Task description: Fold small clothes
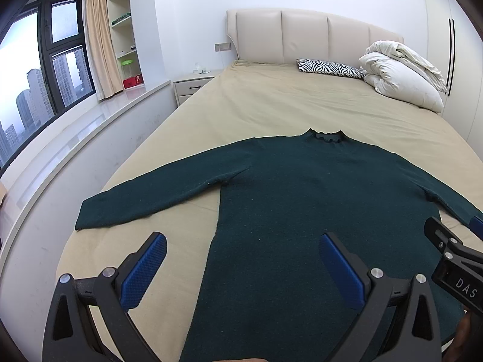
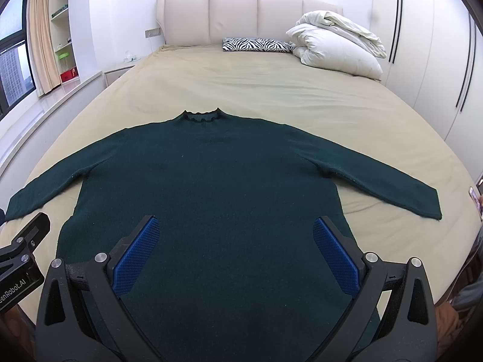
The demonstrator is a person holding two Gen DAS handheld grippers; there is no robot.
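A dark green long-sleeved sweater [image 1: 295, 199] lies flat on the beige bed sheet [image 1: 271, 102], collar away from me, both sleeves spread out. It also shows in the right wrist view [image 2: 217, 175]. My left gripper [image 1: 241, 241] is open and empty, held above the sweater's lower left edge. My right gripper [image 2: 235, 226] is open and empty above the sweater's lower middle. The right gripper's body shows at the right of the left wrist view [image 1: 452, 259], and the left gripper's body at the left of the right wrist view [image 2: 21, 250].
A zebra-print pillow [image 2: 256, 44] and a folded white duvet [image 2: 335, 45] lie by the padded headboard [image 2: 241, 15]. A window ledge [image 1: 90, 126], a nightstand [image 1: 193, 86] and shelves stand to the left. White wardrobe doors [image 2: 428, 60] stand to the right.
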